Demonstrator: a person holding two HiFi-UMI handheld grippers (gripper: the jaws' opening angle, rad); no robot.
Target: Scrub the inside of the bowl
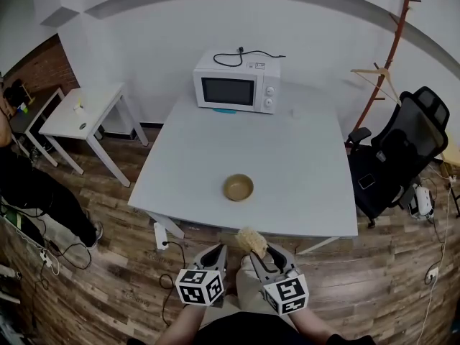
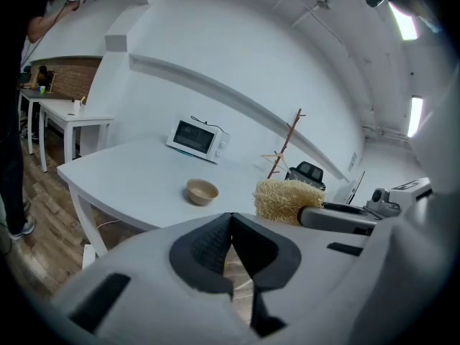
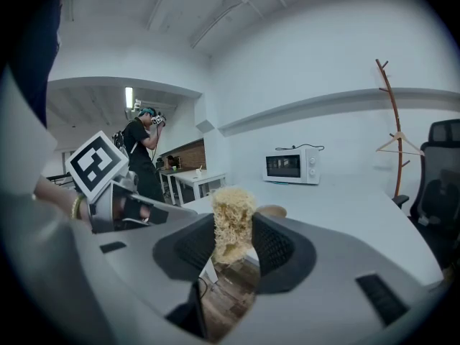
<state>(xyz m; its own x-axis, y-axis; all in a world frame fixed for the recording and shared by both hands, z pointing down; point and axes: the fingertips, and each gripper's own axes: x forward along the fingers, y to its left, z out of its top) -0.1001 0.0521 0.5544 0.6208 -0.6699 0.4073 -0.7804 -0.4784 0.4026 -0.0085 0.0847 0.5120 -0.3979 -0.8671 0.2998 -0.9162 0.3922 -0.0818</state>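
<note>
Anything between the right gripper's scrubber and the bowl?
Nothing: the head view shows only bare table between the bowl and the scrubber held in the right gripper.

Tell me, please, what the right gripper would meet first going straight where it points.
Probably the bowl, just beyond the scrubber in the right gripper; depth is unclear, so perhaps the table's edge.

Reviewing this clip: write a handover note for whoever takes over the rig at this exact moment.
Left gripper: shut, nothing in it.
Right gripper: shut on the loofah scrubber.
Bowl: upright on the white table, towards its near edge, nothing touching it. Both grippers are short of that edge, over the floor.
Done: scrubber in hand.
Left: reach the bowl, probably steady it with the left gripper, scrub its inside.
</note>
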